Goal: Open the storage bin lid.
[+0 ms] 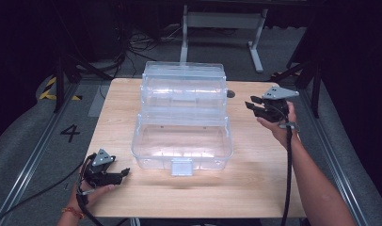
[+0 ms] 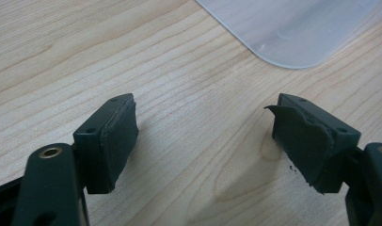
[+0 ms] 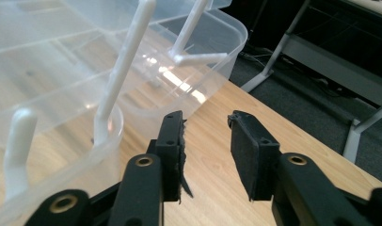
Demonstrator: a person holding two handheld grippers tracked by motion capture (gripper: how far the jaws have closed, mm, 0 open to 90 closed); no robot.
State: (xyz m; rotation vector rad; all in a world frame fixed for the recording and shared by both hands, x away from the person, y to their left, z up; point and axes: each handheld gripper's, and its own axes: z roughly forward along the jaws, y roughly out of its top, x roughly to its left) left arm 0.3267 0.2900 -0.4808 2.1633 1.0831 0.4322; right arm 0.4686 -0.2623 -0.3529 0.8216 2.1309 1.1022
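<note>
Right claw (image 1: 255, 104): held above the counter's right side, near the clear plastic tiered organiser box (image 1: 182, 120); jaws parted narrowly, nothing between them. Left claw (image 1: 121, 173): jaws spread wide, empty, low over the counter (image 1: 255, 179) beside the box's front left corner. Box interior hard to read through glare. Counter: pale wood. Room: dark; grey floor, cables, table frame (image 1: 222, 21) behind.

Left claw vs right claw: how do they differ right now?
The left claw sits low at the table's near edge, jaws wide; the right claw is held up beside the clear tiered box, jaws narrower. The left points at the box's front corner, the right at its side. Both hold nothing.
</note>
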